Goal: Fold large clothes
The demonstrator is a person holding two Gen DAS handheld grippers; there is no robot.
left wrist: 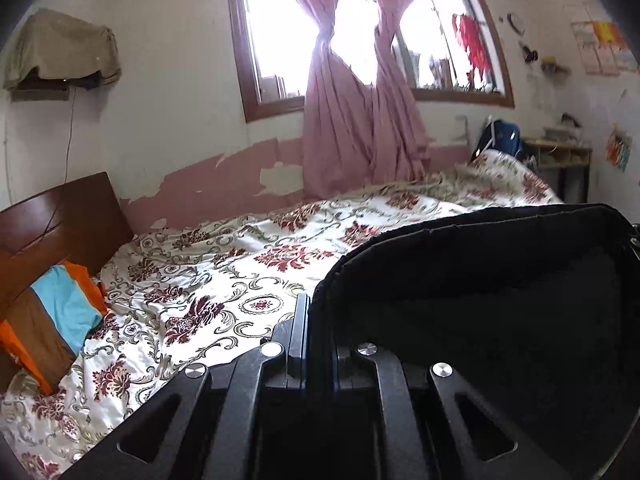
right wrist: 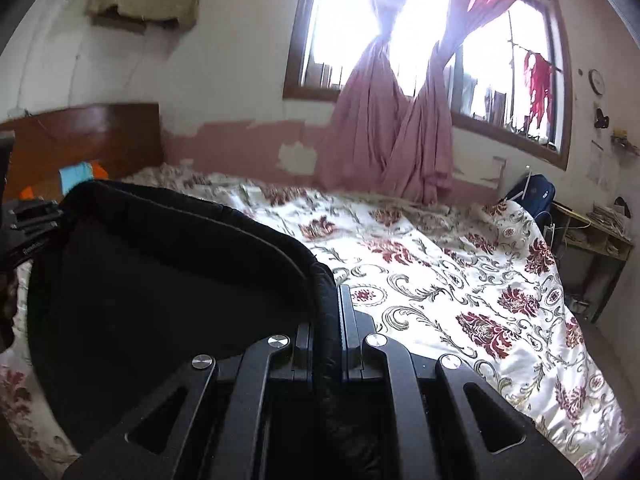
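A large black garment (left wrist: 480,288) hangs stretched between both grippers above the floral bedspread (left wrist: 224,264). In the left wrist view my left gripper (left wrist: 318,320) is shut on the garment's edge, and the cloth spreads away to the right. In the right wrist view my right gripper (right wrist: 325,312) is shut on the other end of the black garment (right wrist: 160,280), whose cloth spreads to the left. The left gripper's body (right wrist: 28,224) shows at the far left edge there, holding the far end of the cloth.
A wooden headboard (left wrist: 60,220) and an orange, blue and brown pillow (left wrist: 52,320) lie at the bed's left end. Pink curtains (left wrist: 360,128) hang at the window behind the bed. A blue backpack (right wrist: 532,196) and a wooden desk (right wrist: 600,236) stand at the right.
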